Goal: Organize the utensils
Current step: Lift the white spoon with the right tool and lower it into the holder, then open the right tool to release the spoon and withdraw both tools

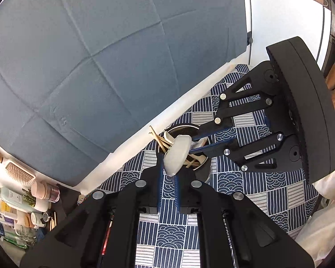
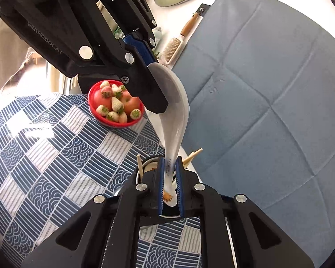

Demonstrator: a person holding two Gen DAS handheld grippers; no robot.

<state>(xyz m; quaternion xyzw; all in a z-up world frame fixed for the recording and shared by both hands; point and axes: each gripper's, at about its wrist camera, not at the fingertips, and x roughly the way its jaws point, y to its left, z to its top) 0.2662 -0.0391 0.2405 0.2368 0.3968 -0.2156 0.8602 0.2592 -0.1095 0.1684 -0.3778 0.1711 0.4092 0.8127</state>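
A white ceramic spoon (image 1: 176,156) (image 2: 176,120) hangs over a round metal utensil holder (image 1: 185,131) that contains wooden chopsticks (image 1: 158,139) and other white spoons. My left gripper (image 1: 167,176) pinches the spoon's bowl end between its blue pads. My right gripper (image 2: 169,163) is closed on the spoon's handle; it enters the left wrist view from the right (image 1: 193,143). In the right wrist view the left gripper (image 2: 154,69) holds the spoon's bowl from above, and chopsticks (image 2: 191,156) stick out of the holder below.
A red bowl of strawberries and apples (image 2: 116,106) stands on the blue patterned tablecloth (image 2: 55,147). A blue-grey cloth (image 1: 89,55) covers the surface beside it. A hairbrush (image 1: 20,173) and toiletry bottles (image 1: 22,203) lie at the left.
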